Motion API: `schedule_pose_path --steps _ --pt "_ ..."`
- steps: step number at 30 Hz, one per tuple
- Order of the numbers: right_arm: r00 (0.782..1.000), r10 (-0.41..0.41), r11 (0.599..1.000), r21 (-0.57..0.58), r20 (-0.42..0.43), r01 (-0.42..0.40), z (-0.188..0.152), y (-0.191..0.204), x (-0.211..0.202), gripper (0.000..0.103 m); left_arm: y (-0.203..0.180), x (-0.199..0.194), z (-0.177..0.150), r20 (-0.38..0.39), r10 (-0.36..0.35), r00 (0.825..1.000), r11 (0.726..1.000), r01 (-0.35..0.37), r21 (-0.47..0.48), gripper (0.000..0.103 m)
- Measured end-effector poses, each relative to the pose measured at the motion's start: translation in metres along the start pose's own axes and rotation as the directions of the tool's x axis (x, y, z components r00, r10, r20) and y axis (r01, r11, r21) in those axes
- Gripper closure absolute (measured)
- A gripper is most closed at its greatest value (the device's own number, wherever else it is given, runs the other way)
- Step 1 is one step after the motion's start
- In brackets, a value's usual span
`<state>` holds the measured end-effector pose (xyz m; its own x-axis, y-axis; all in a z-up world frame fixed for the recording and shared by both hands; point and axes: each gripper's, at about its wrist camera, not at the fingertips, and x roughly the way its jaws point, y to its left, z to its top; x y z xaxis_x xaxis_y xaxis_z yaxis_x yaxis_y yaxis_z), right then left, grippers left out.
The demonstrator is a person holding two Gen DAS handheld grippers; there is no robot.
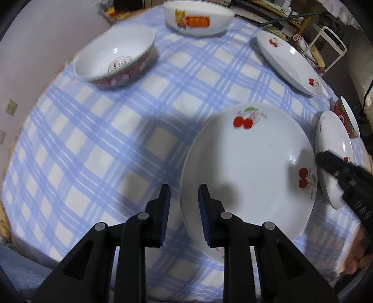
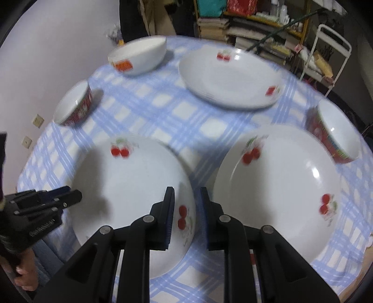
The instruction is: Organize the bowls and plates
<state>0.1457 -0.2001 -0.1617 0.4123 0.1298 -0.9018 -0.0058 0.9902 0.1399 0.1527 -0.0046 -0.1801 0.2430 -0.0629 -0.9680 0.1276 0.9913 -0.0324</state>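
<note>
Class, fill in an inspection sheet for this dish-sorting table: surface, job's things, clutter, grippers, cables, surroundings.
surface: blue checked cloth covering the table.
job's things: near-left plate, near-right plate, far plate, all with cherries; left red bowl, right red bowl, white bowl with orange print; none stacked.
clutter: nothing seen on the cloth.
grippers: left gripper open, astride the near-left plate's left rim; right gripper open, astride its right rim.
cables: green hose or cable by the shelves, off the table.
surroundings: cluttered shelves, white metal rack, wall sockets.

Glossy ceramic plates (image 2: 130,186), matt woven cloth (image 1: 93,139), matt plastic grippers (image 1: 184,205)
</note>
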Motion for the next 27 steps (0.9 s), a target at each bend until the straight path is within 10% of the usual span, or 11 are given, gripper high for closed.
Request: schedule_pose_path --steps 3,8,13,27 --pt "0.999 -0.018 1.0 0.015 0.048 0.017 0.01 -0.009 -0.021 0.08 -0.009 -0.017 0.005 0.063 0.024 0.998 0.999 -0.025 0.025 0.049" --pt "0.988 -0.077 0.993 0.099 0.136 0.064 0.018 -0.039 -0.055 0.028 -0.03 -0.04 0.014 0.136 0.056 0.989 0.994 -0.067 0.082 0.025" --pt "0.973 -0.153 0.982 0.14 0.173 0.13 0.024 -0.071 -0.079 0.006 -0.052 -0.049 0.021 0.16 0.025 0.987 0.995 -0.039 0.087 0.022" --pt "0.975 -0.175 0.965 0.218 0.134 0.144 0.011 -0.149 -0.095 0.006 -0.136 -0.057 0.053 0.165 -0.104 0.981 0.971 0.064 0.228 0.022"
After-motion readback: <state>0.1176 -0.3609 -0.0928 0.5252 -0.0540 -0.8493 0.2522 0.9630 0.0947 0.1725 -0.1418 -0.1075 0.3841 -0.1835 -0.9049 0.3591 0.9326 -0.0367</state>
